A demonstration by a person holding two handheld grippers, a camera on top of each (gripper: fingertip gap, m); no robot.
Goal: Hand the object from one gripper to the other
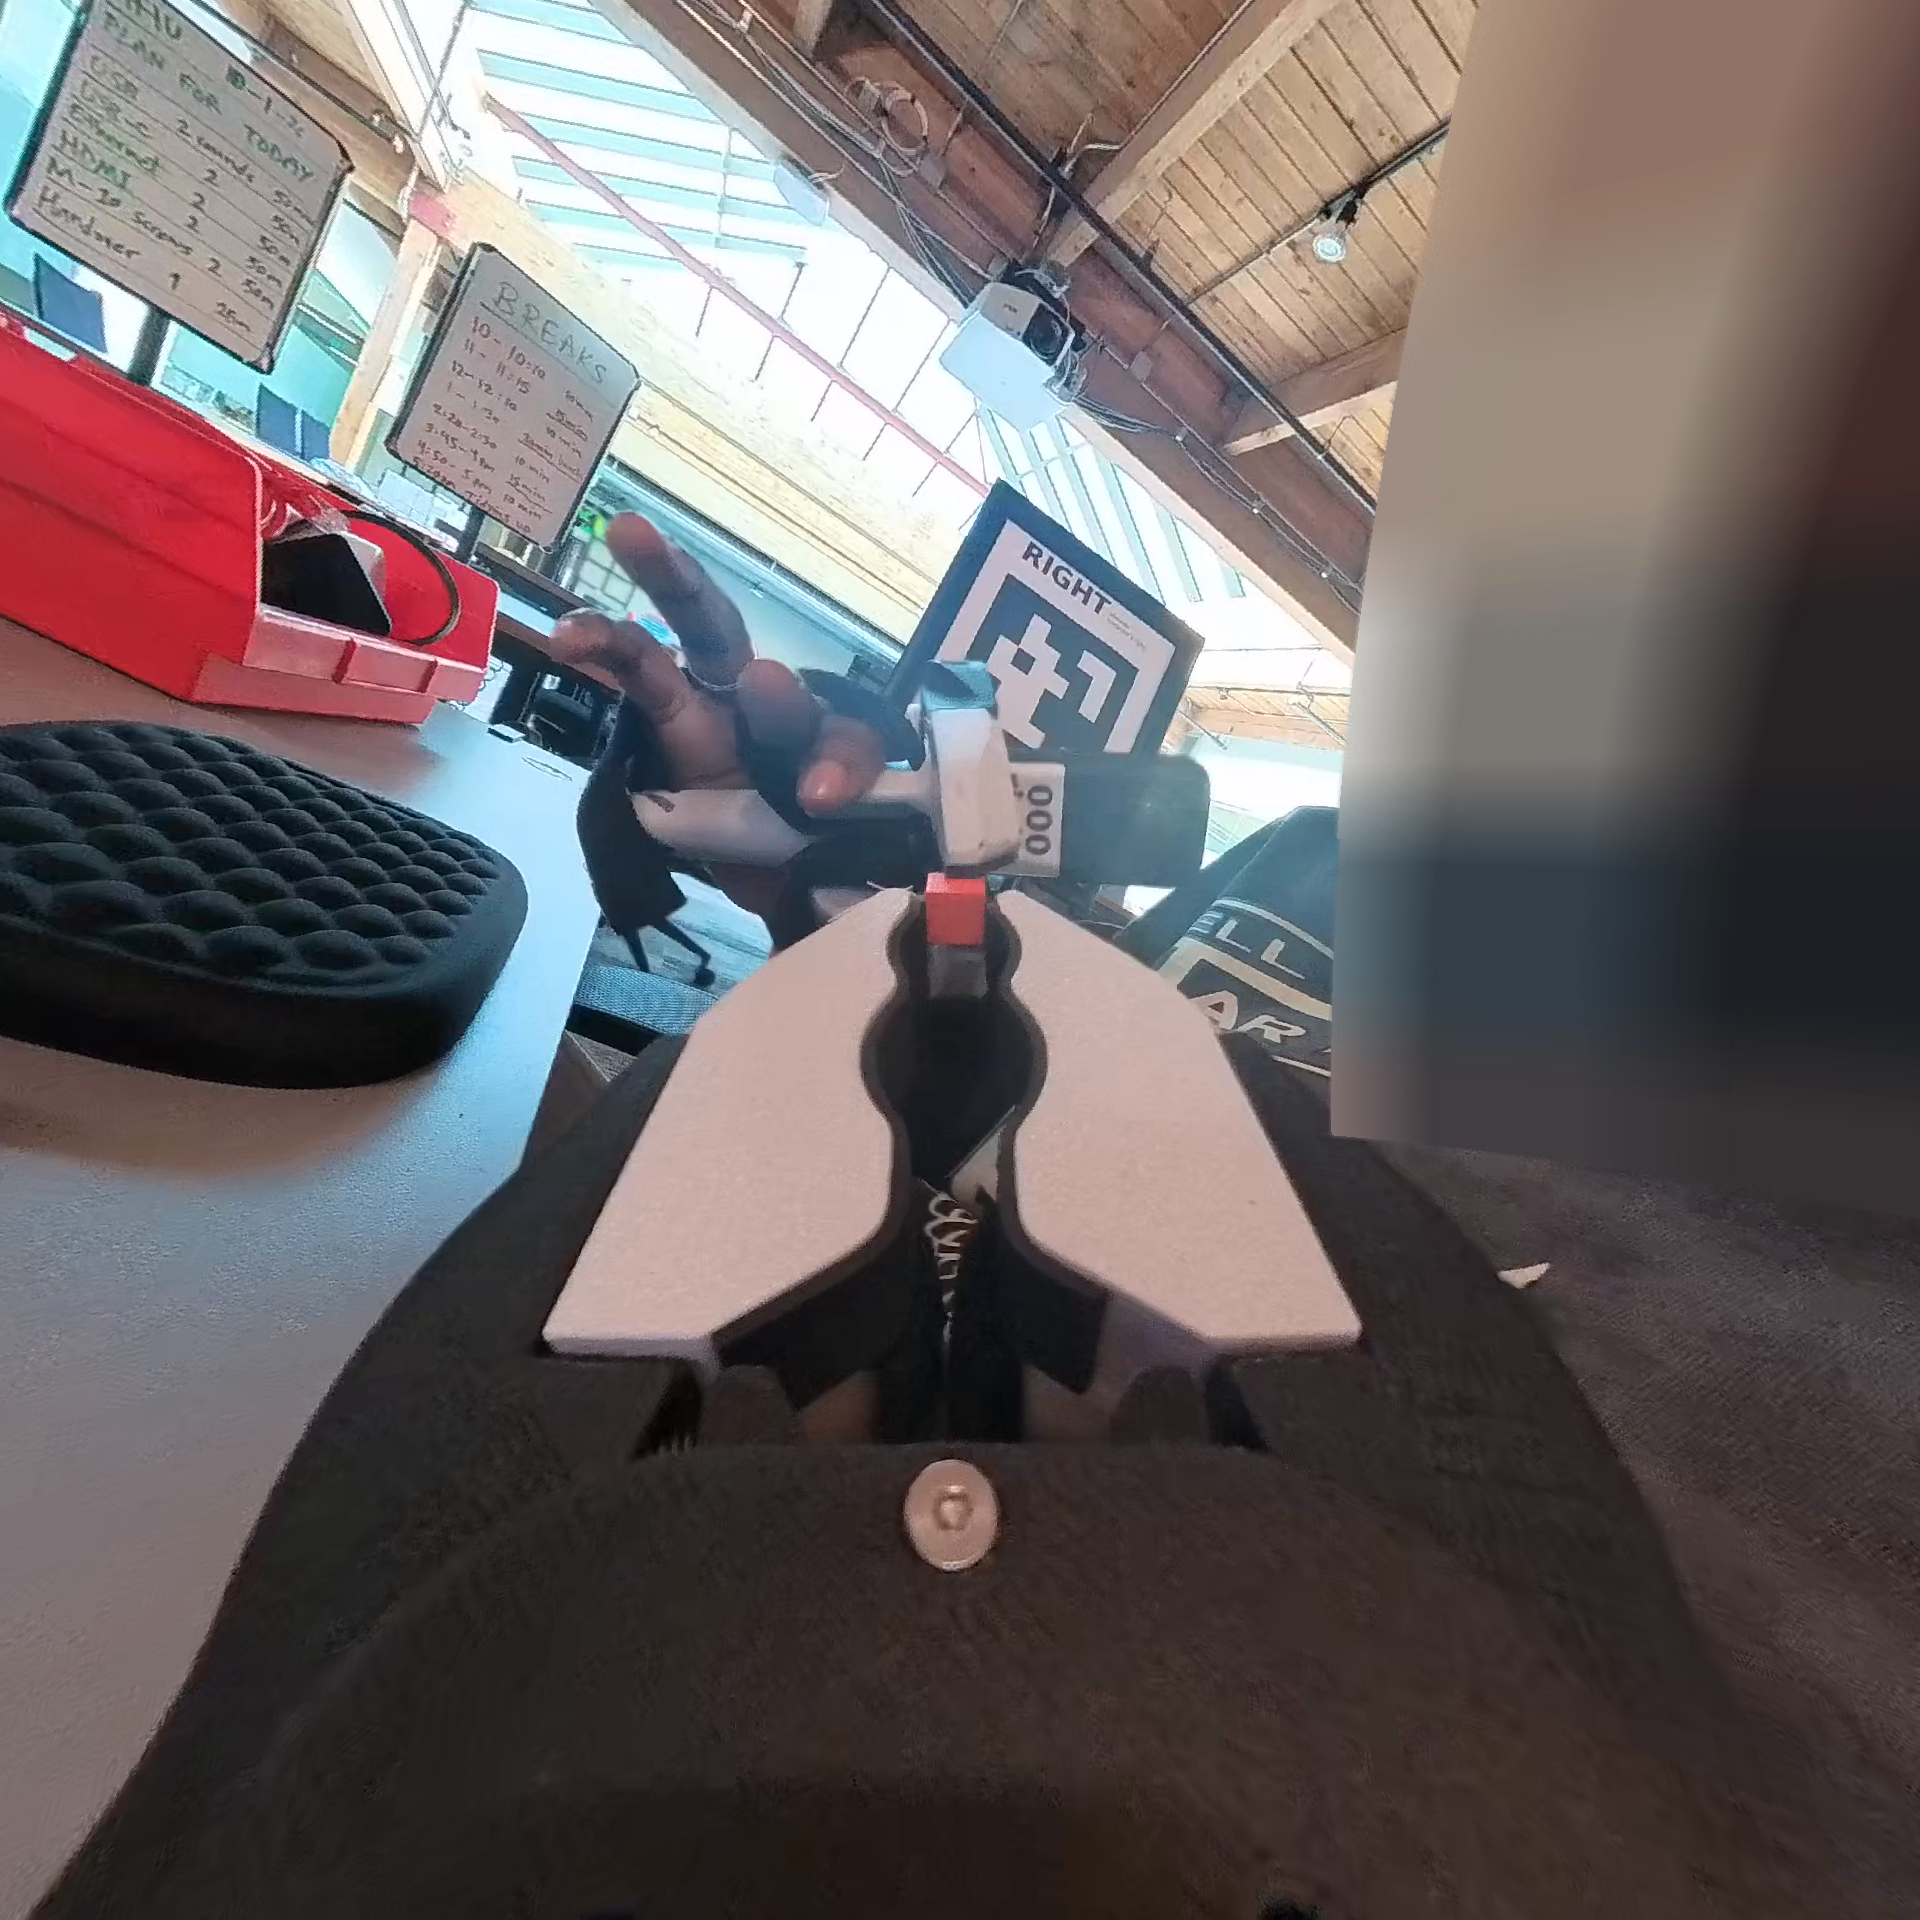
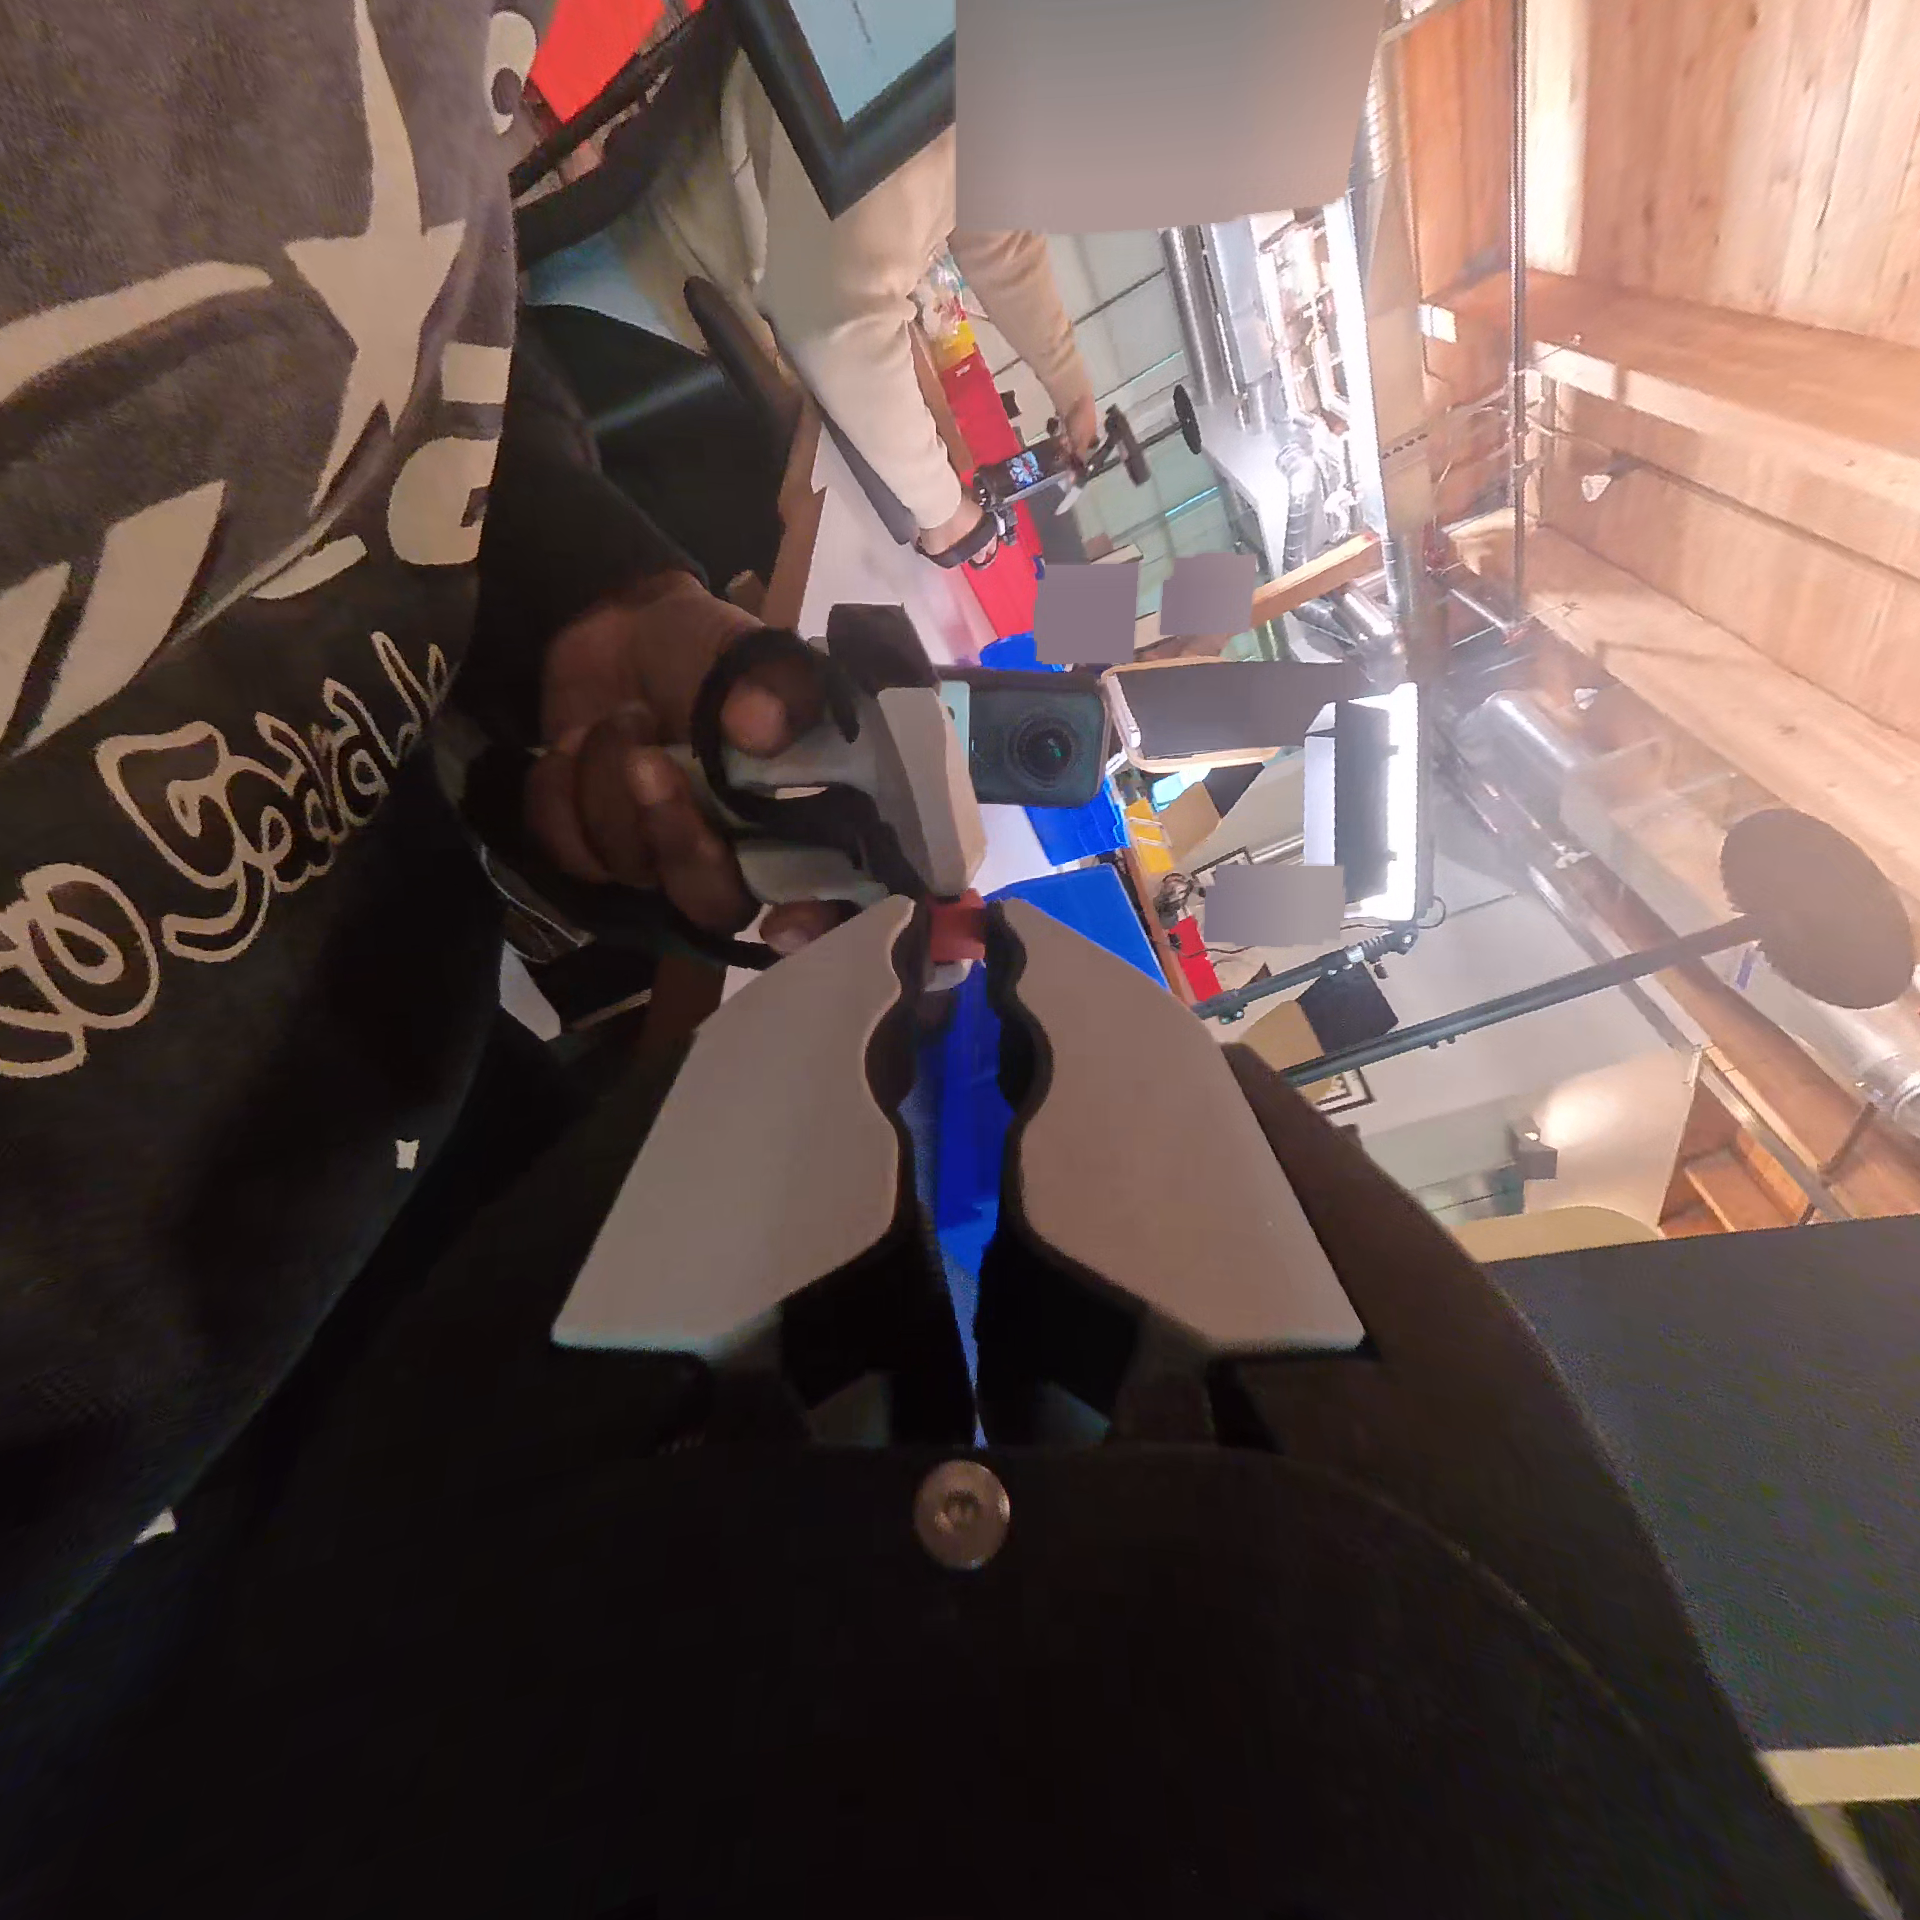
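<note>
Object (image 1: 953, 928), one small red-and-grey block, pinched at left gripper (image 1: 954, 914) tips, fingers nearly closed; same block (image 2: 957, 940) between right gripper (image 2: 954, 925) tips, narrowly parted, contact unclear; beyond, one black cushion (image 1: 229, 894), one red bin (image 1: 156, 540), two whiteboards (image 1: 514, 400).

A grey table (image 1: 135, 1226) occupies the left side of the left wrist view, carrying a black dimpled cushion (image 1: 218, 914) at mid left and a red bin (image 1: 156, 530) at upper left, set apart.
</note>
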